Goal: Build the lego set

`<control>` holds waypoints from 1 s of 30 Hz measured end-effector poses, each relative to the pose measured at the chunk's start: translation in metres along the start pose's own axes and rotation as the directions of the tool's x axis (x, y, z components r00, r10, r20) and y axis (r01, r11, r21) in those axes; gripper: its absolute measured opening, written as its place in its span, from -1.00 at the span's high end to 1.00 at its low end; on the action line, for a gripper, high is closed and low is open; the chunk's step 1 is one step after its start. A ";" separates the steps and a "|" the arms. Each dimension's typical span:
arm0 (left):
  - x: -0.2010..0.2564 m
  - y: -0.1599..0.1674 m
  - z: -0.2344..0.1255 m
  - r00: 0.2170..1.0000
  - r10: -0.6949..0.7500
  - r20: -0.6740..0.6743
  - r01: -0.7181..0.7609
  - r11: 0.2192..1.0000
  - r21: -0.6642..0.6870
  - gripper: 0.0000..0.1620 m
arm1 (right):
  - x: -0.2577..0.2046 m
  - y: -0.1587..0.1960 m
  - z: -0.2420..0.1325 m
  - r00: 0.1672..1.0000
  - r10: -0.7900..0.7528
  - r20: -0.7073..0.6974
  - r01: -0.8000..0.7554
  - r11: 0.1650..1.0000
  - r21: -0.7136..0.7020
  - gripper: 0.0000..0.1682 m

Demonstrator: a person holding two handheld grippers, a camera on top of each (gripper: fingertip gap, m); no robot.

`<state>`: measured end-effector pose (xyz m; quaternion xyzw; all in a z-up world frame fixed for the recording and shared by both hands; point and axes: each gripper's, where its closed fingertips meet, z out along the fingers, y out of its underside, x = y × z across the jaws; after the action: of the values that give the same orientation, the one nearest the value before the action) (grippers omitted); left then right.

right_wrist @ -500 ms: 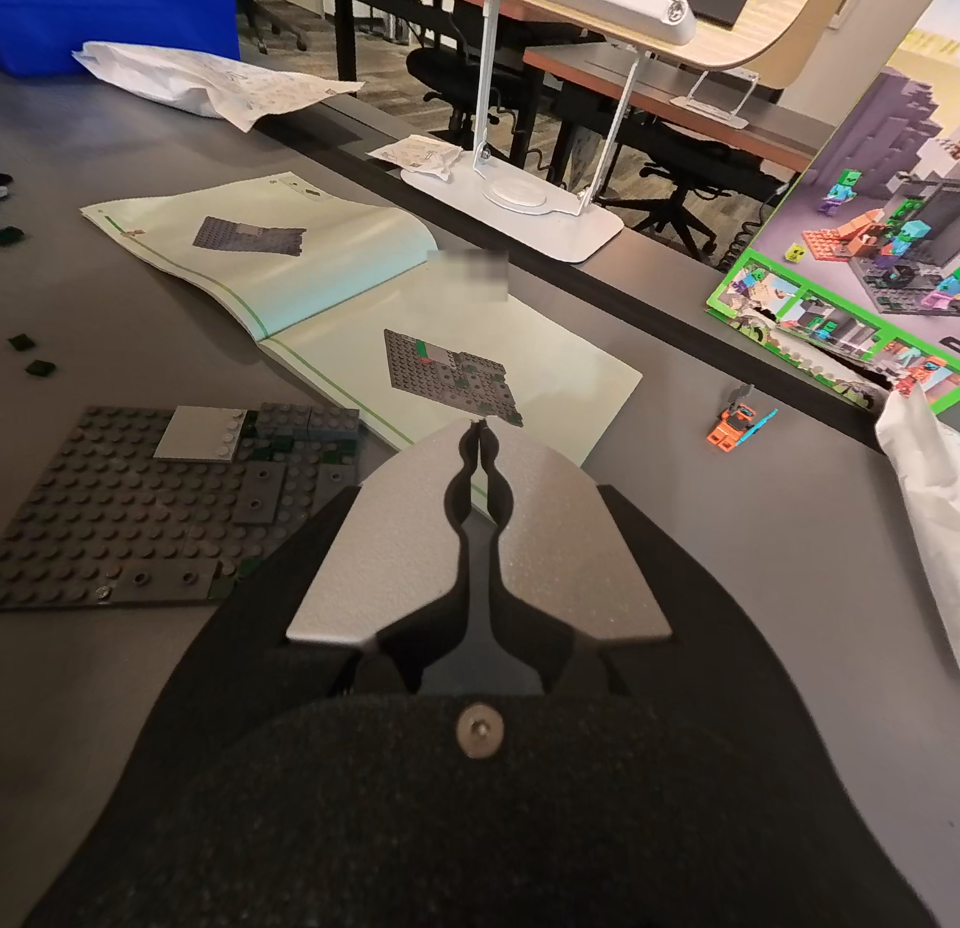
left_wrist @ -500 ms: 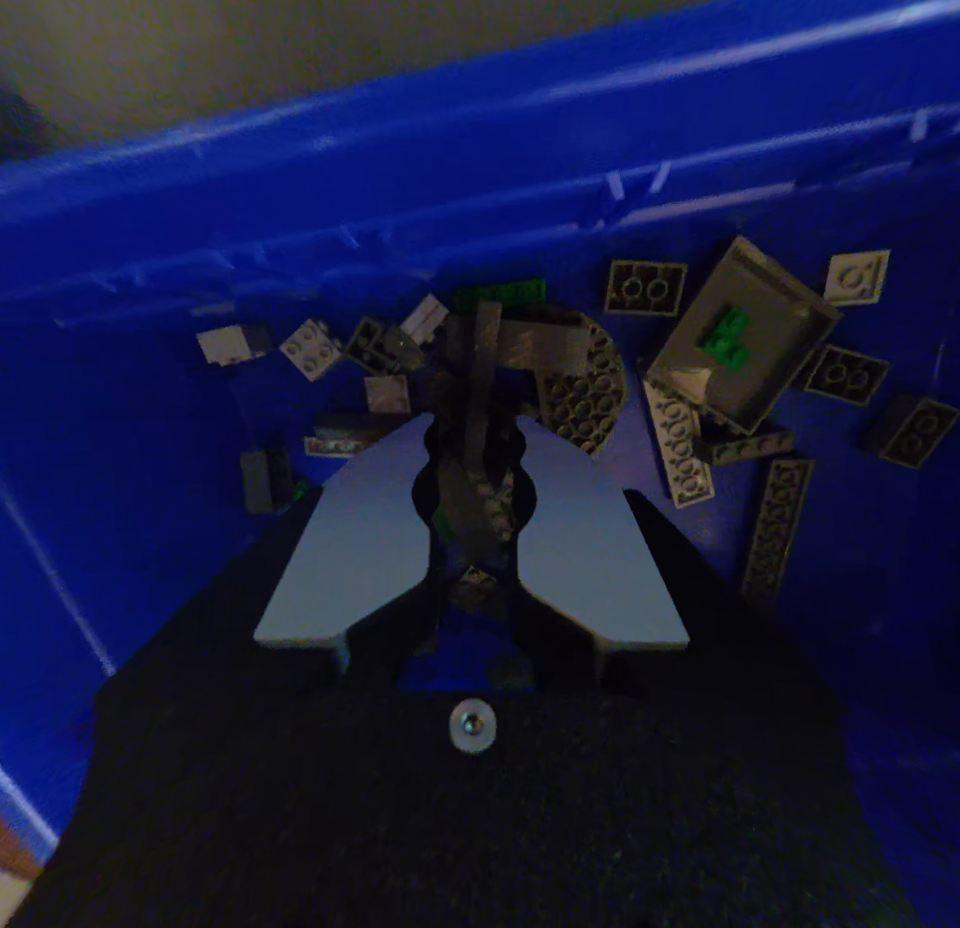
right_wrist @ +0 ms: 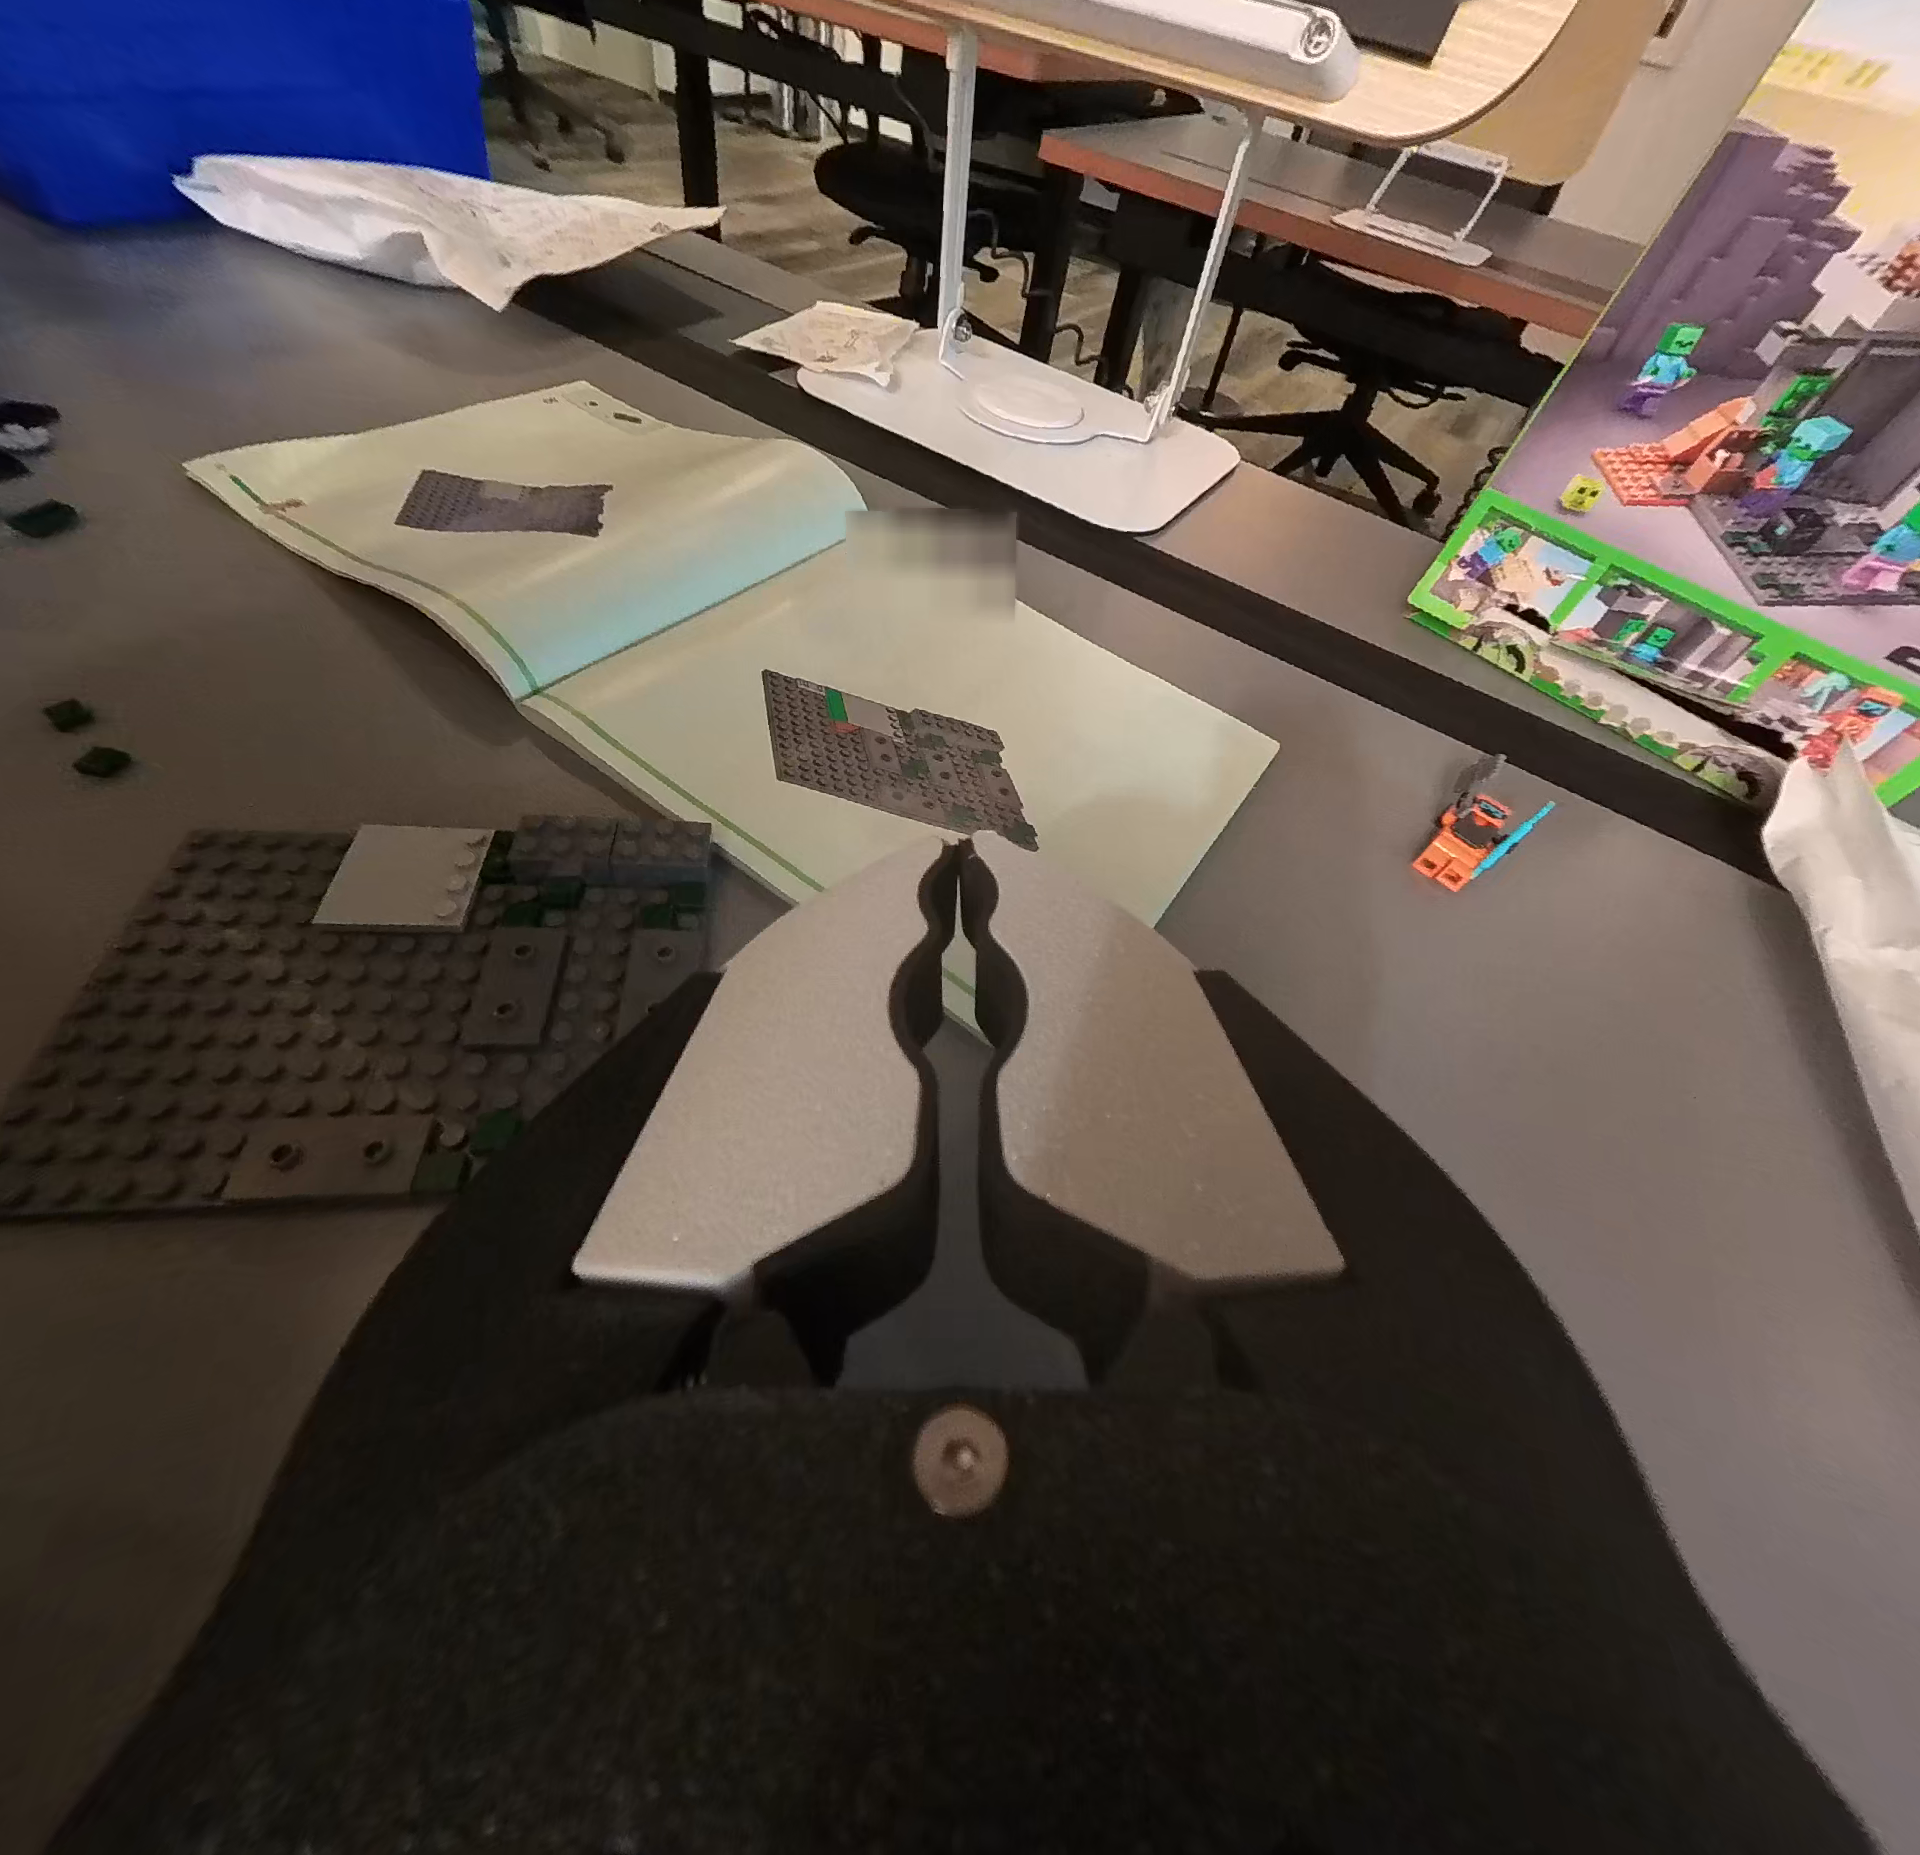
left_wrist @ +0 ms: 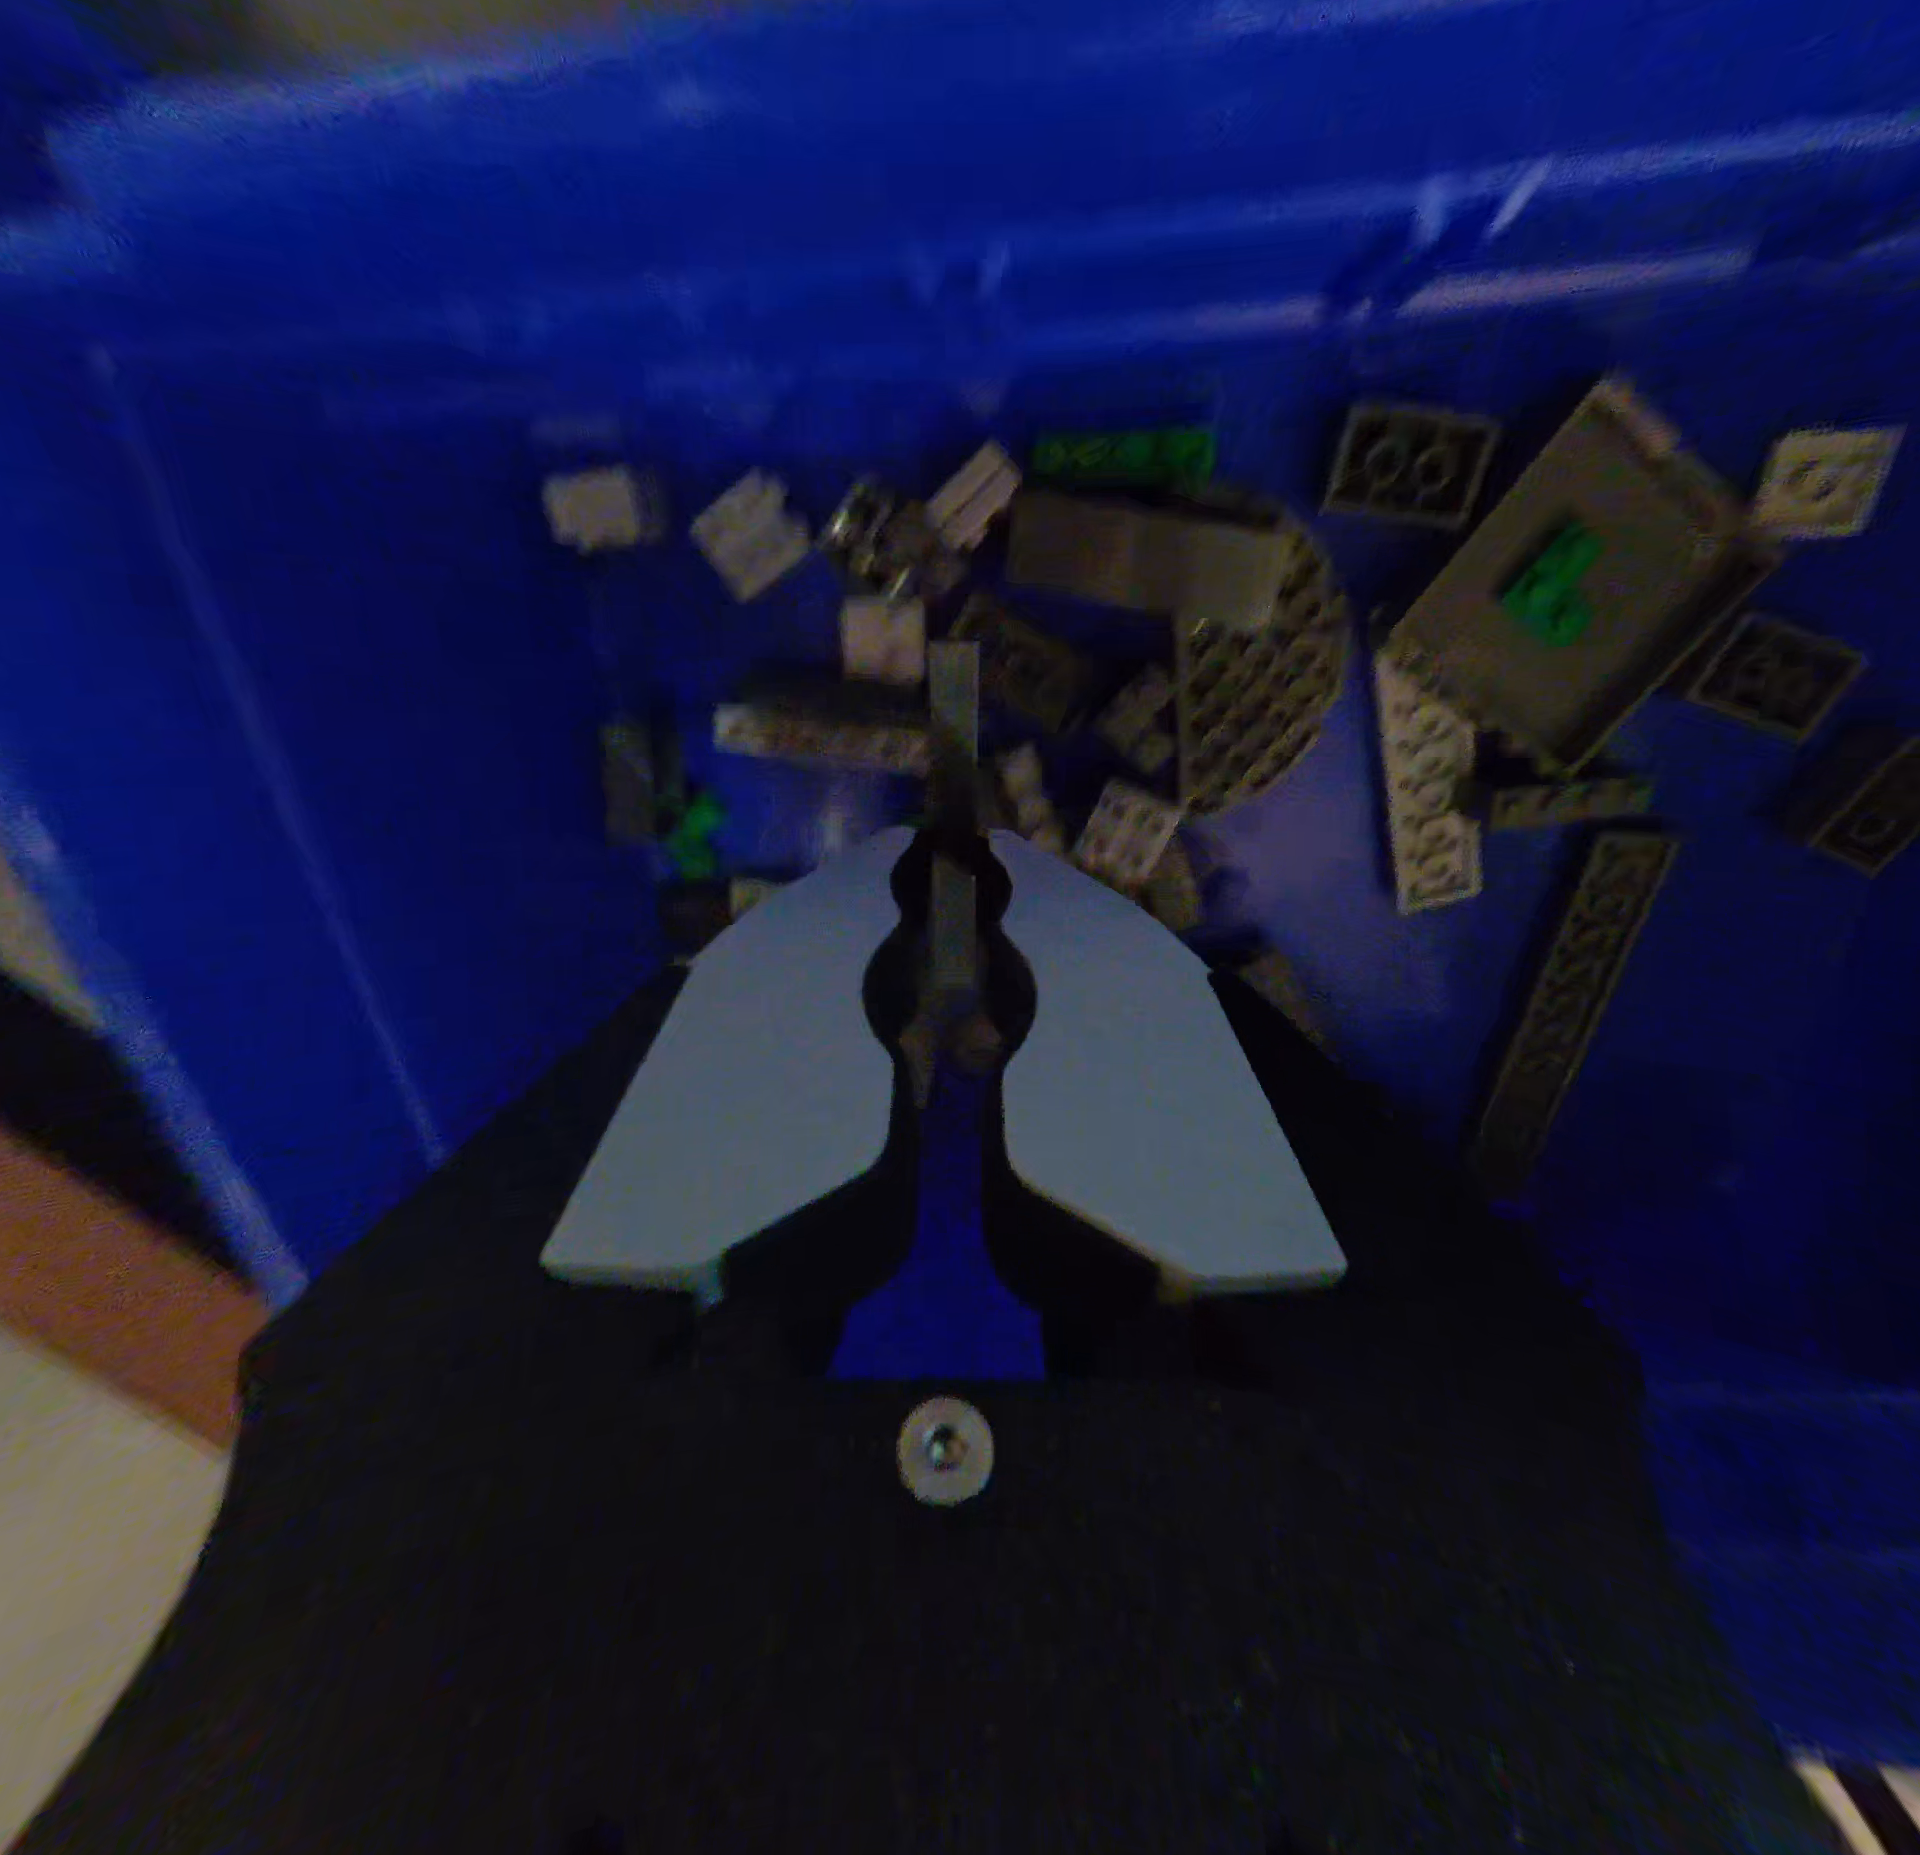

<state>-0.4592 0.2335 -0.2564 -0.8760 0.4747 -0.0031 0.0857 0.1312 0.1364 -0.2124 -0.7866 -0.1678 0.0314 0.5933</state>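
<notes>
a grey table (right_wrist: 1558,1130) in an office room, with desks and chairs far behind it.

near first: the right gripper (right_wrist: 958,855) hangs over the table, jaws closed to a tiny slit with nothing in them. just left of the jaws lies the dark grey baseplate (right_wrist: 239,1036), with only a few flat tiles and a light square on it. just past the jaws lies the open instruction book (right_wrist: 727,662). right of them stands a small orange figure (right_wrist: 1460,839), and farther right the lego box (right_wrist: 1714,517).

the left gripper (left_wrist: 951,849) is down in a blue bin (left_wrist: 727,247), jaws nearly closed on a thin grey piece (left_wrist: 954,766) that sticks up between them. past the jaws lie many loose grey bricks (left_wrist: 1434,766).

i think the build has only begun; most bricks are left.
</notes>
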 end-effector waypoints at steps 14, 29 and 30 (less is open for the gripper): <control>0.008 -0.015 -0.005 0.998 -0.050 0.031 0.049 0.998 0.049 0.76 | 0.001 -0.006 -0.008 1.000 0.025 0.015 -0.025 0.999 0.044 1.00; 0.015 -0.025 0.033 0.969 -0.233 -0.087 0.237 0.971 0.039 0.71 | 0.003 -0.008 -0.012 0.998 0.048 0.030 -0.050 0.997 0.067 1.00; 0.015 -0.025 0.033 0.967 -0.242 -0.086 0.246 0.968 0.040 0.69 | 0.003 -0.008 -0.013 0.998 0.050 0.031 -0.052 0.996 0.068 1.00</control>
<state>-0.4275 0.2396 -0.2863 -0.9244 0.3662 -0.0608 0.0876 0.1351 0.1274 -0.2007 -0.7692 -0.1553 0.0638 0.6166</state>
